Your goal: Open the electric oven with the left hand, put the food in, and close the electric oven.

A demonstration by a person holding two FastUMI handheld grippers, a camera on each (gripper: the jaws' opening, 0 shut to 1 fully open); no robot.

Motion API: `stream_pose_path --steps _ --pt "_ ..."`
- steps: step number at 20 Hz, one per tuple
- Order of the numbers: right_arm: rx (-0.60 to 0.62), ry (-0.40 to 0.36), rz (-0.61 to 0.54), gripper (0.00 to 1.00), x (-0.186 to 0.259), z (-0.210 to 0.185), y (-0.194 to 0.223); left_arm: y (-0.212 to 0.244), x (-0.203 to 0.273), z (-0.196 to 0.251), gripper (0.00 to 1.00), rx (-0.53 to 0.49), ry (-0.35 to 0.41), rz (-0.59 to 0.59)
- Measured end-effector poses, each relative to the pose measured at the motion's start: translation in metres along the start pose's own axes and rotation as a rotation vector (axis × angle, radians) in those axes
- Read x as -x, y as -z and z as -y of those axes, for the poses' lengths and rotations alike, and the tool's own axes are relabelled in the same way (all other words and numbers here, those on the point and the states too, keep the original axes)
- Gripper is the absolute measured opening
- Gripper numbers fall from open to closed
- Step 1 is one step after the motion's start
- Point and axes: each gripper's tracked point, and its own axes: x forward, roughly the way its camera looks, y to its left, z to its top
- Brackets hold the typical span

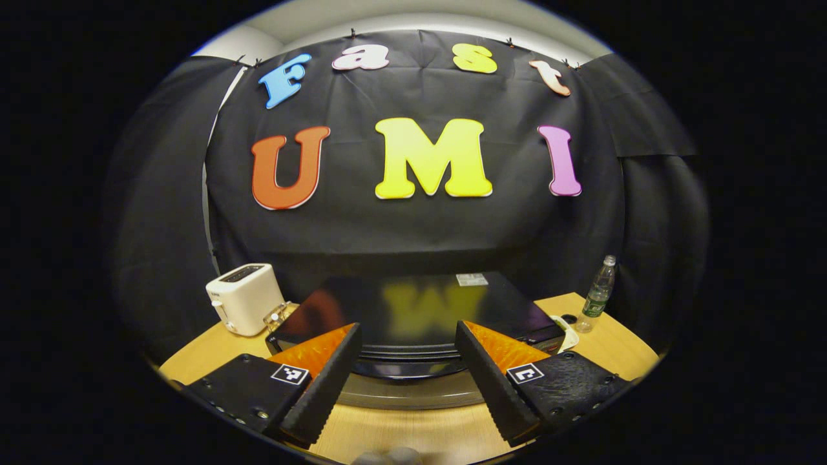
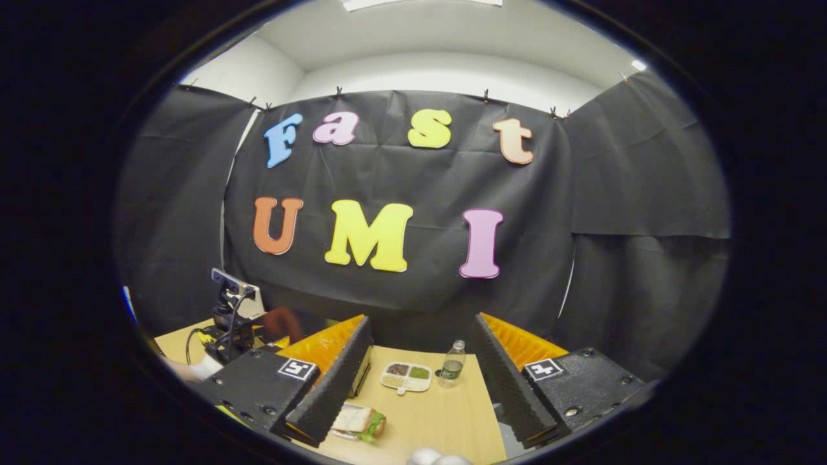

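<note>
The black electric oven (image 1: 413,310) stands on the wooden table (image 1: 413,429), seen from above its glossy top. Its front upper edge, with a grey strip (image 1: 407,391), lies between the fingers of my left gripper (image 1: 408,332), which is open and holds nothing. I cannot tell how the door stands from here. A sandwich on a plate (image 2: 358,421) lies on the table just by the left finger of my right gripper (image 2: 421,320), which is open and hovers above the table. The left gripper (image 2: 229,323) also shows at the far left of the right gripper view, over the oven (image 2: 291,323).
A white toaster (image 1: 244,298) stands left of the oven. On the oven's right sit a white divided dish (image 2: 406,376) and a plastic bottle (image 2: 452,365), also seen at the table's far right corner (image 1: 597,294). A person's sleeve (image 2: 194,369) shows behind the left gripper.
</note>
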Motion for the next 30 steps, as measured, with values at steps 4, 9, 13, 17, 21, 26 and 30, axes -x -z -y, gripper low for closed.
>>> stream_pose_path --steps 4,9,13,17,21,26,30 --pt "0.008 -0.009 -0.018 0.95 -0.006 -0.004 0.006 0.017 -0.007 -0.003 0.97 -0.011 -0.007 -0.038" --pt "0.005 -0.028 -0.013 0.95 -0.006 -0.009 0.006 0.022 -0.001 -0.005 0.98 -0.004 -0.009 -0.056" --pt "0.018 -0.028 -0.008 0.95 -0.002 -0.010 0.006 0.028 0.014 -0.006 0.98 -0.005 -0.004 -0.064" --pt "0.010 -0.034 -0.017 0.95 0.005 -0.015 0.015 0.042 0.038 -0.005 0.99 -0.008 0.000 -0.081" --pt "0.015 -0.037 -0.026 0.95 0.015 -0.020 0.022 0.064 0.066 -0.006 0.98 -0.015 0.006 -0.099" --pt "0.035 -0.035 -0.037 0.95 0.029 -0.026 0.033 0.101 0.093 -0.005 0.98 -0.012 0.013 -0.154" --pt "0.045 -0.031 -0.054 0.95 0.038 -0.029 0.043 0.130 0.108 -0.004 0.98 -0.012 0.020 -0.195"
